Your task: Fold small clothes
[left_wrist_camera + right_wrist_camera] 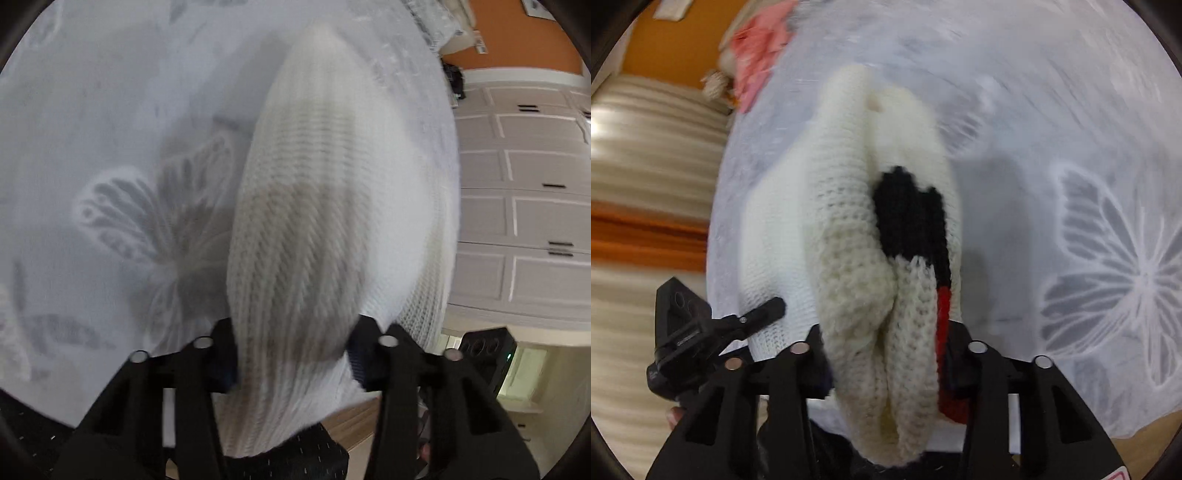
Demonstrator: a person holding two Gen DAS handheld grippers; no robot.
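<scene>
Both grippers' fingers clamp bunched cream ribbed knit sweater (295,240) over butterfly-print cloth (110,147).

Home: cupboards (524,206), butterfly tablecloth (1108,240).

Matte black plastic grippers, left (293,356) and right (884,354), silver round studs on the fingers (977,363).

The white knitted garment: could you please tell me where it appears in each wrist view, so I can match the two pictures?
Left wrist view: the white knitted garment runs up the centre, bunched between the left tool's fingers.
Right wrist view: it fills the centre, showing a black and red patch, bunched between the right tool's fingers.
Shared landmark: the butterfly-patterned cloth beneath it.
</scene>
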